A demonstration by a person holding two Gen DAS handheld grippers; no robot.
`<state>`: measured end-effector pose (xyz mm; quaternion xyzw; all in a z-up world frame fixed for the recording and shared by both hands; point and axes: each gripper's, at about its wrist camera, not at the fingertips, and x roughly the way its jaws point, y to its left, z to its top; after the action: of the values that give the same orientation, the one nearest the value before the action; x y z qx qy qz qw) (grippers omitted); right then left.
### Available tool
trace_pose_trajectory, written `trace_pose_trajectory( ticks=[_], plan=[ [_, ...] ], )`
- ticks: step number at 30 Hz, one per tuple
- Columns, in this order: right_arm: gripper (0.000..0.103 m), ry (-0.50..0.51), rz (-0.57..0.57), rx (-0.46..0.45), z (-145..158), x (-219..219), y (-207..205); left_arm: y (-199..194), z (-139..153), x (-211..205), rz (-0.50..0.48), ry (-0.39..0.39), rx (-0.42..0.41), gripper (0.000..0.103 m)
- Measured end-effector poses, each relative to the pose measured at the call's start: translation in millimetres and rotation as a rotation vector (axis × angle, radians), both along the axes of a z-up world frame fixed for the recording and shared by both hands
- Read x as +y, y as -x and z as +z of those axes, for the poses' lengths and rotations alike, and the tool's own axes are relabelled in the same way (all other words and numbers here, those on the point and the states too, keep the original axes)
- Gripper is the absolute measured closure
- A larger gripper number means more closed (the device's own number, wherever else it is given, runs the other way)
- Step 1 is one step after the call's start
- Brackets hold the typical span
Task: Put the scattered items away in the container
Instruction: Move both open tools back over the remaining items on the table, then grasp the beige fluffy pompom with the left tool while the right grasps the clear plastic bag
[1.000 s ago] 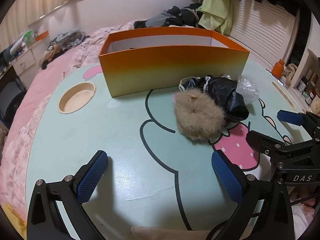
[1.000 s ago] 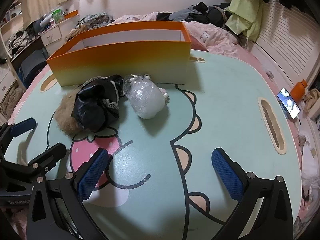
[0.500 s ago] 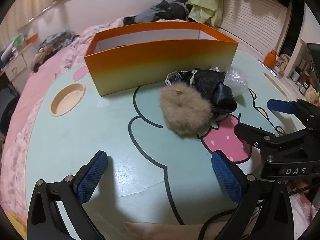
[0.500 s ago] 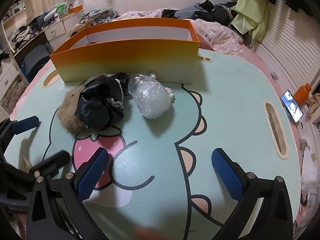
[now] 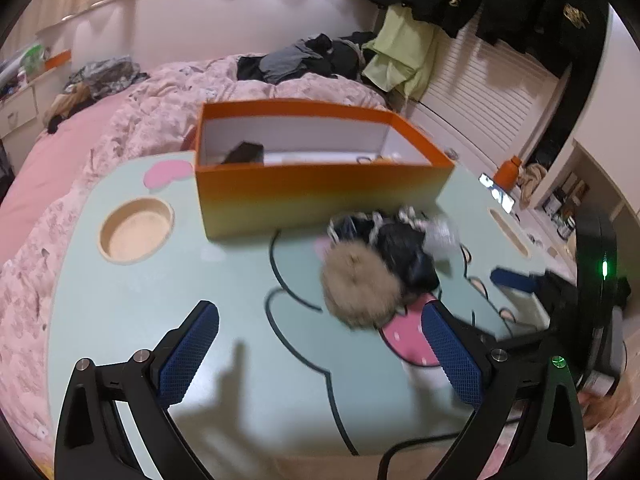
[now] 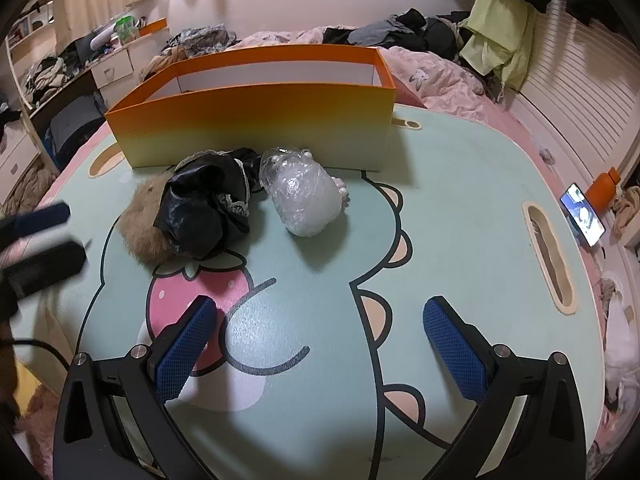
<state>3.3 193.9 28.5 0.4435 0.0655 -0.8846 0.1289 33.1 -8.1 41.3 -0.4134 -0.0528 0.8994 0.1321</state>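
left gripper point(image 5: 320, 354) spread empty, fur ball point(image 5: 362, 286) blurred, orange box point(image 6: 256, 122) behind

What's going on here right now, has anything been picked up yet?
Nothing is held. Both grippers, left and right, hover open over the table. Three loose items lie together in front of the orange box: a furry ball, a black crumpled garment and a bubble-wrapped bundle. The box already has a dark item inside.

Rumpled pink bed point(image 6: 440, 76), slatted white wall point(image 6: 580, 92), perhaps a cluttered dresser point(image 6: 108, 68) behind.
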Motion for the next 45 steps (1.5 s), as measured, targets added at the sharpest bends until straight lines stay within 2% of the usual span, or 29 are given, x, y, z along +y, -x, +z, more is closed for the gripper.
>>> trace_pose_trajectory(
  ticks=[2, 3, 4, 6, 9, 11, 14, 16, 17, 19, 22, 24, 30, 33, 36, 37, 40, 45],
  plan=[
    [0.0, 0.005, -0.006, 0.009, 0.0, 0.4, -2.0, 7.5, 0.6, 1.8, -0.018, -0.015, -0.01, 0.002],
    [0.0, 0.012, -0.008, 0.012, 0.3, 1.1, -3.1, 10.6, 0.3, 2.3, -0.034, -0.025, -0.013, 0.007],
    [0.0, 0.022, -0.009, 0.015, 0.8, 1.9, -3.7, 12.8, -0.8, 3.3, -0.046, -0.026, -0.019, 0.02],
    [0.0, 0.056, -0.017, 0.019, 2.3, 6.2, -4.4, 18.5, -6.2, 8.9, -0.066, -0.03, -0.044, 0.033],
    [0.001, 0.114, -0.037, 0.032, 5.8, 15.0, -5.0, 27.0, -16.0, 14.7, -0.078, -0.057, -0.081, 0.033],
    [0.008, 0.149, -0.052, 0.051, 9.8, 21.0, -6.2, 28.0, -18.5, 19.6, -0.078, -0.075, -0.07, 0.033],
    [0.009, 0.188, -0.066, 0.078, 15.6, 26.3, -8.4, 30.8, -17.9, 27.8, -0.062, -0.045, -0.036, 0.035],
    [0.013, 0.209, -0.068, 0.092, 18.3, 27.1, -9.7, 34.3, -19.5, 31.0, -0.053, -0.027, -0.04, 0.049],
    [0.02, 0.214, -0.065, 0.094, 19.0, 26.5, -10.0, 35.8, -21.3, 31.8, -0.055, -0.025, -0.051, 0.052],
    [0.028, 0.216, -0.061, 0.091, 18.8, 24.9, -9.4, 38.1, -27.0, 33.6, -0.066, -0.016, -0.074, 0.057],
    [0.031, 0.218, -0.049, 0.074, 18.4, 21.8, -4.1, 32.3, -30.7, 36.9, -0.072, 0.032, -0.045, 0.063],
    [0.031, 0.214, -0.047, 0.074, 21.1, 21.3, 1.0, 28.6, -31.7, 37.8, -0.075, 0.052, -0.029, 0.065],
    [0.031, 0.173, -0.042, 0.096, 30.5, 9.4, 22.6, 17.5, -31.0, 28.7, -0.072, 0.038, -0.013, 0.066],
    [0.042, 0.172, -0.026, 0.066, 26.7, 1.0, 35.1, 12.7, -27.0, 21.4, -0.063, 0.036, -0.005, 0.066],
    [0.058, 0.172, -0.021, 0.014, 17.9, -3.6, 45.3, 13.1, -21.9, 14.9, -0.044, 0.018, 0.003, 0.066],
    [0.067, 0.173, -0.023, 0.0, 15.1, -3.6, 46.4, 13.1, -20.0, 13.0, -0.04, 0.013, 0.006, 0.066],
    [0.071, 0.198, -0.025, 0.008, 15.1, 3.0, 39.9, 11.8, -14.4, 10.3, -0.037, 0.002, 0.022, 0.066],
    [0.072, 0.267, -0.051, 0.063, 28.6, 21.0, 28.0, 12.1, -4.2, 9.2, -0.04, -0.012, 0.042, 0.066]
  ],
)
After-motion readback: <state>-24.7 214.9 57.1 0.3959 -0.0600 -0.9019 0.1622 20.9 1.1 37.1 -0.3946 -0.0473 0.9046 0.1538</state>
